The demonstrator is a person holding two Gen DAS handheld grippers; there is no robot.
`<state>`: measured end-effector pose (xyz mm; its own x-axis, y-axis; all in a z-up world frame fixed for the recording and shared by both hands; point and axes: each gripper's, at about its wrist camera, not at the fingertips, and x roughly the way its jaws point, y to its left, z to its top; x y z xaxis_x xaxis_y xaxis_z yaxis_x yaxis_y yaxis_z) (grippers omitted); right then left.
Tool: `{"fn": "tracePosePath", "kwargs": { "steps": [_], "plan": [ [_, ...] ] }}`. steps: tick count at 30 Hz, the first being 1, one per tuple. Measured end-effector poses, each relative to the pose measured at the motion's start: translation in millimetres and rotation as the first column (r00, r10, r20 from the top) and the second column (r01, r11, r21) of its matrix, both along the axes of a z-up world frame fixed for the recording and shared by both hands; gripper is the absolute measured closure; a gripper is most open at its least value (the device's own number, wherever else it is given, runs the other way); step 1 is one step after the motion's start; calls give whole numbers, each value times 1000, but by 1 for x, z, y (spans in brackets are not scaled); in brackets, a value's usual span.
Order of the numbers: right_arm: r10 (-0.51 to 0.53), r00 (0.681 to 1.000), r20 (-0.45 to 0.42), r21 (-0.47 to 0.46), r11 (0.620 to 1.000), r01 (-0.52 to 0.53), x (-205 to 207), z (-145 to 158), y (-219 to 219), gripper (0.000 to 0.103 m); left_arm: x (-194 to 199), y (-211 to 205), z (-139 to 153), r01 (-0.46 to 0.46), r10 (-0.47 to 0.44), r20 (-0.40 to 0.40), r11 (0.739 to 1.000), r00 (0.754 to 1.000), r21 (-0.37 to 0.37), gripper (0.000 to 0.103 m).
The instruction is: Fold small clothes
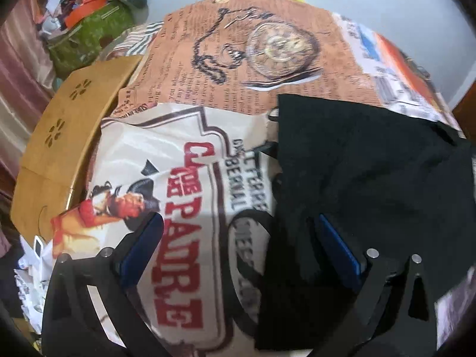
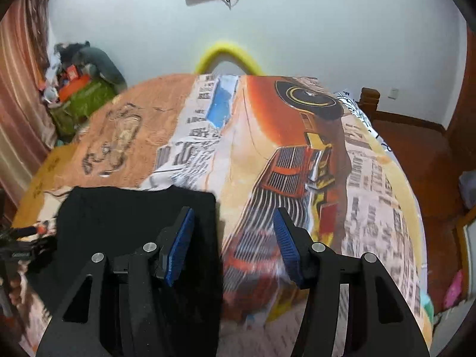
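A black garment [image 1: 372,178] lies flat on a printed bedspread [image 1: 184,68]. In the left wrist view its left edge runs down between the wide-apart fingers of my left gripper [image 1: 238,241], which is open; the right finger [image 1: 339,244] hovers over the black cloth and the left finger over the bedspread. In the right wrist view the black garment [image 2: 128,223] fills the lower left. My right gripper [image 2: 233,235] is open above its right edge, left finger [image 2: 180,241] over the cloth, right finger over the bedspread [image 2: 267,148]. Neither gripper has cloth pinched between its pads.
A wooden board with flower cut-outs [image 1: 59,136] lies at the bed's left side. A green bag piled with clutter [image 2: 86,101] stands by the curtain. A yellow foam tube [image 2: 229,50] arches behind the bed. A wooden floor [image 2: 431,178] lies to the right.
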<state>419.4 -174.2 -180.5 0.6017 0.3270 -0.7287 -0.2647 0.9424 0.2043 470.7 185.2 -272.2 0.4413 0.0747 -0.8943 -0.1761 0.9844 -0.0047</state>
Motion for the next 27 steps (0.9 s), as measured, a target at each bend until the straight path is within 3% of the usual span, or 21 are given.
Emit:
{"fn": "tracePosePath", "kwargs": {
  "steps": [7, 10, 11, 12, 13, 14, 15, 17, 20, 23, 27],
  "plan": [
    [134, 980, -150, 19, 991, -133, -67, -28, 4, 51, -40, -13, -9, 59, -65, -41, 989, 997, -139, 0],
    [128, 984, -127, 50, 991, -123, -89, -30, 1, 51, -52, -12, -15, 6, -11, -20, 975, 1000, -222, 11],
    [126, 984, -128, 59, 991, -120, -92, -29, 1, 52, -55, -14, -13, 11, -15, -13, 973, 1000, -231, 25],
    [119, 985, -125, 74, 991, -111, -95, -28, 1, 55, -57, -19, -10, 27, -30, -6, 970, 1000, -242, 46],
    [122, 984, -129, 90, 990, -111, -96, -28, 2, 66, -59, -24, -5, 44, -46, -3, 965, 999, -258, 54],
    [122, 984, -133, 92, 990, -111, -97, -28, 4, 70, -61, -28, -2, 47, -49, -1, 964, 999, -260, 66],
    [118, 984, -130, 83, 991, -108, -99, -27, 6, 73, -63, -32, 1, 54, -56, 1, 963, 998, -262, 72],
    [118, 984, -136, 79, 991, -107, -98, -25, 5, 89, -70, -39, 7, 65, -66, 4, 972, 998, -227, 74],
    [135, 977, -166, 134, 985, -113, -102, -21, -5, 93, -87, -39, 12, 75, -77, 3, 964, 997, -254, 75],
    [158, 974, -162, 105, 984, -142, -121, -15, -7, 93, -113, -39, 16, 86, -92, -4, 950, 996, -302, 75],
    [176, 972, -154, 61, 984, -169, -153, -10, -10, 94, -151, -51, 18, 149, -161, -17, 945, 987, -290, 72]
  ]
}}
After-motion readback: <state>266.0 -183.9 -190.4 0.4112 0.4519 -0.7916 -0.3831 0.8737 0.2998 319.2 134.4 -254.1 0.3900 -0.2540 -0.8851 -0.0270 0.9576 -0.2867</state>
